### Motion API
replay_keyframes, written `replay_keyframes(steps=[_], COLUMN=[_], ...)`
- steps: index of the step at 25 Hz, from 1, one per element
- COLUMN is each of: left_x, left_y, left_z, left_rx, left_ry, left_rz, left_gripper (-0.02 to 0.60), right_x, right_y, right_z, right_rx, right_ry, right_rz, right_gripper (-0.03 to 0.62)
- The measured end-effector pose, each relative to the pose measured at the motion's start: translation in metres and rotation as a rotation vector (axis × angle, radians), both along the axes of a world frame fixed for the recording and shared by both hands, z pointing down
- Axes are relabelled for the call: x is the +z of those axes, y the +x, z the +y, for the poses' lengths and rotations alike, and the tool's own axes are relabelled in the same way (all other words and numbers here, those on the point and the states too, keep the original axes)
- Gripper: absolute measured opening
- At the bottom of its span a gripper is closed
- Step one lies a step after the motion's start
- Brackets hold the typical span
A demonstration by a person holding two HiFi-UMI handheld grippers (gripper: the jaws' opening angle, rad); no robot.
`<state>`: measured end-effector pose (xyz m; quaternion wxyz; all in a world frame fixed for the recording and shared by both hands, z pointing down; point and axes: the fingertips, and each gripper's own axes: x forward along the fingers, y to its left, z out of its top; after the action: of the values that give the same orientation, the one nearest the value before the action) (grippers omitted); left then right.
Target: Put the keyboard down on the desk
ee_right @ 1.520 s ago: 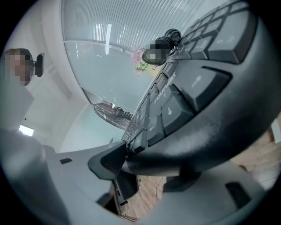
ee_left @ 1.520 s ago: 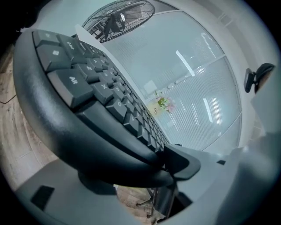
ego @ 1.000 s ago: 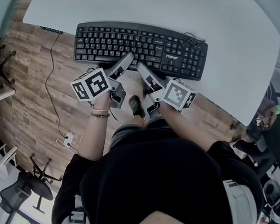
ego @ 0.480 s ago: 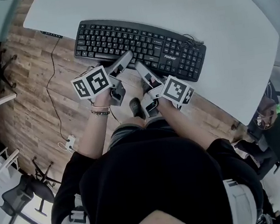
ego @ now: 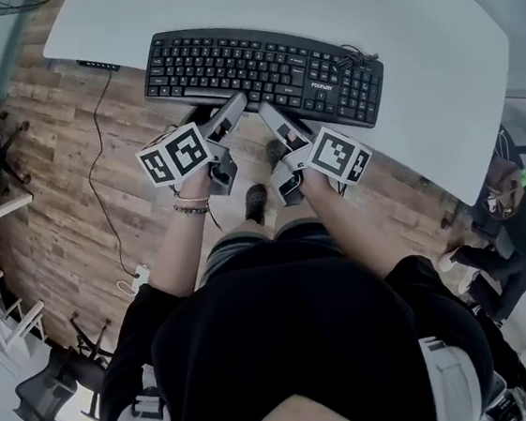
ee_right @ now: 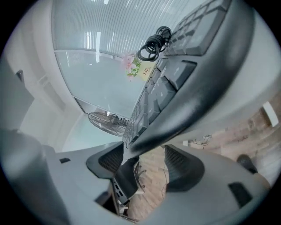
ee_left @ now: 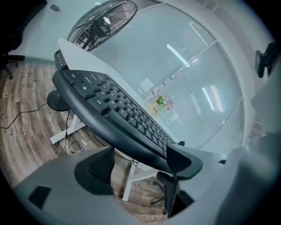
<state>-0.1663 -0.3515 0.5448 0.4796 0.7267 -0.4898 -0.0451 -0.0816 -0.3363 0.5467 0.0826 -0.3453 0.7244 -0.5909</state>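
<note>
The black keyboard [ego: 265, 63] carries a small white brand word [ego: 321, 85] on its right part, above the arrow keys; it begins "FOUN" and the rest is too small to make out, as are the white legends on the keys. A pale card [ee_left: 154, 100] beside the flowers on the desk seems to read "Life". The left marker cube [ego: 174, 155] and right marker cube [ego: 339, 156] bear black-and-white square code patterns, no letters.

Black short-sleeved top [ego: 288, 344]
Beaded bracelet [ego: 187, 207] at eleven o'clock; grey left gripper [ego: 232, 107] and right gripper [ego: 269, 116], white cubes with black square markers.
</note>
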Motion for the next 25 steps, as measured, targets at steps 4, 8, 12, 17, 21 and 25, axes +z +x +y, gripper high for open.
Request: replay_keyframes(steps=[4,8,12,17,21,25], left_x=[-0.006,-0.010,-0.018,-0.032,-0.047,-0.068], left_y=[-0.013,-0.015,-0.019,-0.013,-0.008,-0.006], left_z=[0.017,0.036,0.049,0.066,0.079,0.084], left_rx=[0.011,0.042,0.065,0.103,0.120,0.145], left_ry=[0.024,0.019,0.046,0.085,0.118,0.170], left_rz=[-0.024,-0.023,-0.048,-0.055,-0.055,-0.076], left_gripper=[0.367,0.367,0.367,0.367,0.367,0.367], right_x=[-0.008,-0.019,-0.029,-0.046,-0.064,-0.085], right_y=[-0.003,-0.008,-0.011,-0.008,-0.004,0.002], right_z=[0.014,0.026,0.038,0.053,0.063,0.065], right_rx=[0.035,0.048,0.057,0.069,0.071,0.083], right_ry=[0.030,0.064,0.096,0.159,0.209,0.285], right_rz=[0.011,0.019,0.030,0.061,0.073,0.121], right_gripper=[0.281,0.281,0.288,0.289,0.290,0.290])
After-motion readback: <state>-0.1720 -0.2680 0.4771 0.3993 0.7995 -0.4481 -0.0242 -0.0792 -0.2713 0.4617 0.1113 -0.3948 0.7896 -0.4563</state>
